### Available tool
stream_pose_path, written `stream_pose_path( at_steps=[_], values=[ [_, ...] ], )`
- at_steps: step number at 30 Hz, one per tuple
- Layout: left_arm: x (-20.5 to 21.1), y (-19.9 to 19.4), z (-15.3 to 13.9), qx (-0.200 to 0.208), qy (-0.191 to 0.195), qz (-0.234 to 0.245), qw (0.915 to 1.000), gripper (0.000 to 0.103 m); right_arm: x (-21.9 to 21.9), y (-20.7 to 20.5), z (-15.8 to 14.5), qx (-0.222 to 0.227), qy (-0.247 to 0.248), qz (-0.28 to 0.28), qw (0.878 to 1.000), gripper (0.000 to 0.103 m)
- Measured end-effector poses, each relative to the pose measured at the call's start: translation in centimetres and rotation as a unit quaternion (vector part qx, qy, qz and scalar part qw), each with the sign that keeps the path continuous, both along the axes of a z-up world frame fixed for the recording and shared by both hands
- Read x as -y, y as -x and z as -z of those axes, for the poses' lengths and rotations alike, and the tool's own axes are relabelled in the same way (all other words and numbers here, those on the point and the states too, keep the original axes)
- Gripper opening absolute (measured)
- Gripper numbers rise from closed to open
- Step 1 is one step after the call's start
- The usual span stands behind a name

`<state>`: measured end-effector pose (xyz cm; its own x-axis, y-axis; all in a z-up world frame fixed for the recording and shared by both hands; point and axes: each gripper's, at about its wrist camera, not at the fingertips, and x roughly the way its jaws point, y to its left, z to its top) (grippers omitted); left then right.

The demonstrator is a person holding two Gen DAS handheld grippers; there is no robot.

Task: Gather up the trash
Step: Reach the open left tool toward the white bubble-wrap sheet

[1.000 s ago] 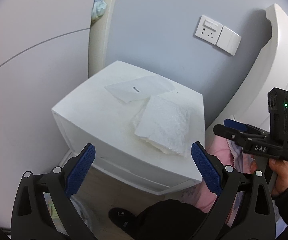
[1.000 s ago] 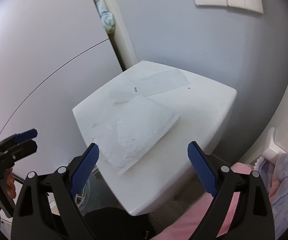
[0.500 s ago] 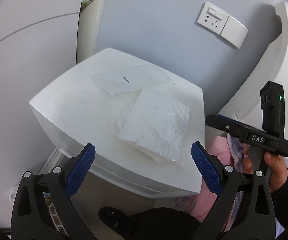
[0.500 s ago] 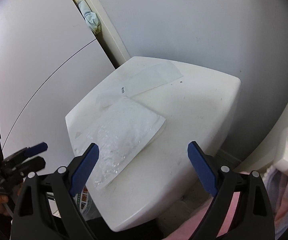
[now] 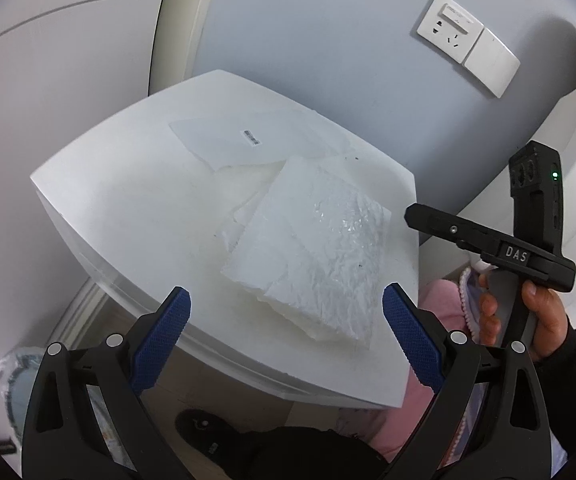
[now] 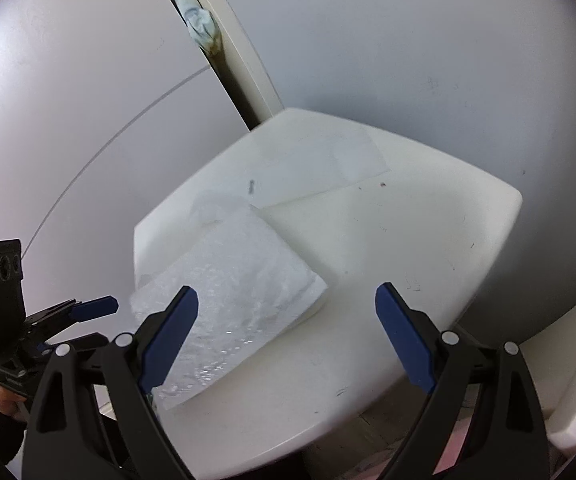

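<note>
We are closing in with both hand-held grippers, left (image 5: 284,312) and right (image 6: 284,312), jaws apart and empty, so the bubble-wrap bag (image 5: 320,256) now fills mid-frame on the white surface (image 5: 128,200), the flat clear bag (image 5: 240,140) behind it, both still uncollected.

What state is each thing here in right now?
Bubble wrap: crumpled, lying flat on the table, untouched.
Clear bag: flat on the table, partly under the bubble wrap.
Left claw: open, empty, short of the wrap.
Right claw: open, empty, above the table.
Socket: nothing plugged in.
</note>
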<state>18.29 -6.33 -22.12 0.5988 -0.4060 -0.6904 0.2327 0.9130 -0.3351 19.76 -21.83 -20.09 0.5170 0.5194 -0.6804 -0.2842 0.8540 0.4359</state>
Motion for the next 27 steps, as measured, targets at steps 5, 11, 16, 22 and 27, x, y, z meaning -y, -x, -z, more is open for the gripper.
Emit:
stream_pose_path(
  at_steps=[5, 11, 16, 22, 27],
  values=[
    [0.0, -0.4, 1.2, -0.013, 0.007, -0.011, 0.9998, 0.094, 0.4, -1.1, 0.9, -0.007, -0.01, -0.011, 1.0, 0.087],
    [-0.3, -1.2, 2.1, -0.022, 0.017, -0.018, 0.9995, 0.094, 0.1, -2.1, 1.3, -0.008, -0.029, -0.011, 0.999, 0.087],
    [-0.4, -1.6, 2.0, -0.015, 0.034, -0.019, 0.9991, 0.094, -0.5, -2.6, 1.6, -0.009, -0.032, -0.024, 0.999, 0.087],
    [0.0, -1.9, 2.2, -0.011, 0.045, -0.025, 0.9986, 0.094, -0.9, -2.9, 1.7, -0.009, -0.037, -0.038, 0.999, 0.087],
    [0.4, -2.1, 2.3, -0.004, 0.041, -0.031, 0.9987, 0.094, -1.2, -3.3, 2.0, -0.015, -0.043, -0.043, 0.998, 0.081]
  ],
)
